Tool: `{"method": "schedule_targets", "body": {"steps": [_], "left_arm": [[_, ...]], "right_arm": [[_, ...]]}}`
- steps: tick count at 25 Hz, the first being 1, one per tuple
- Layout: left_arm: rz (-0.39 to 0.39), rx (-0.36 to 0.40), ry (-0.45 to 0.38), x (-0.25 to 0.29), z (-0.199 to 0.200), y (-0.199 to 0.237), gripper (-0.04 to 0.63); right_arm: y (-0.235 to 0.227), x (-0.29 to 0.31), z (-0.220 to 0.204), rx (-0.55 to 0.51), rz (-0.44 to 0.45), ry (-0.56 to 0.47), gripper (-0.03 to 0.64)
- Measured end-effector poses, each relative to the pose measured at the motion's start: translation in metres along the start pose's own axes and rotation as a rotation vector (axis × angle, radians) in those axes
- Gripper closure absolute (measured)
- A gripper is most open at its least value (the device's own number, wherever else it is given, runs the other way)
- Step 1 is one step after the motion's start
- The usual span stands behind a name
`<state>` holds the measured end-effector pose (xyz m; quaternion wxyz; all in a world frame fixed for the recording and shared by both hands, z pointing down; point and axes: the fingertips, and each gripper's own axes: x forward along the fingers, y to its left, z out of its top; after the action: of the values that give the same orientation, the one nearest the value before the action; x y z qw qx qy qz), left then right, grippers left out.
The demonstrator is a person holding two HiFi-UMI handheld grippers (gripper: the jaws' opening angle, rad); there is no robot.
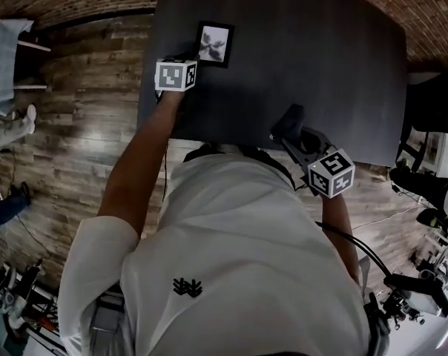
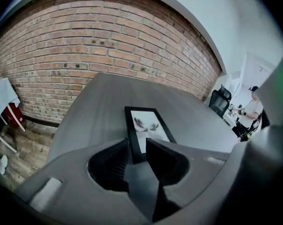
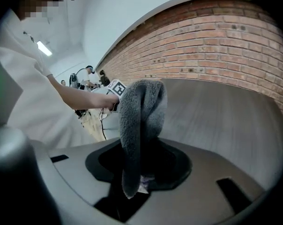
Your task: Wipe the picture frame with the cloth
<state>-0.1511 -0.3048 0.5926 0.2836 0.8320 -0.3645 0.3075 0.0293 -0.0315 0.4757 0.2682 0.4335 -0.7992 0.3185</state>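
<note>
Dark table [image 1: 320, 65], brick wall behind. Left gripper [image 2: 137, 146] pinches near edge of picture frame [image 2: 149, 123], pale print inside. Right gripper [image 3: 142, 161] clamps grey cloth [image 3: 139, 111].

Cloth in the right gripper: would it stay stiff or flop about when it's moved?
Probably floppy: the cloth folds over on itself beyond the right gripper. Likely light, since a pinch at one end holds it up. Its fuzzy pile probably grips rather than slips.
</note>
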Motion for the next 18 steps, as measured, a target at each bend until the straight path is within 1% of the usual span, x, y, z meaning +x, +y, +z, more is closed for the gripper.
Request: {"method": "schedule_targets", "body": {"steps": [2,4,9,15,18], "left_arm": [[0.013,-0.009,0.006,0.015,0.004,0.005,0.498],[0.013,-0.02,0.008,0.025,0.006,0.006,0.495],[0.031,0.0,0.033,0.046,0.007,0.005,0.494],[0.039,-0.033,0.017,0.05,0.011,0.004,0.506],[0.063,-0.063,0.019,0.045,0.01,0.006,0.52]], "right_arm": [[-0.012,-0.007,-0.002,0.032,-0.031,0.001,0.468],[-0.017,-0.012,-0.003,0.035,-0.04,0.008,0.468],[-0.034,-0.02,-0.005,0.053,-0.057,0.018,0.468],[-0.044,-0.02,-0.012,0.053,-0.035,0.023,0.468],[-0.046,-0.018,-0.012,0.031,-0.013,0.026,0.468]]}}
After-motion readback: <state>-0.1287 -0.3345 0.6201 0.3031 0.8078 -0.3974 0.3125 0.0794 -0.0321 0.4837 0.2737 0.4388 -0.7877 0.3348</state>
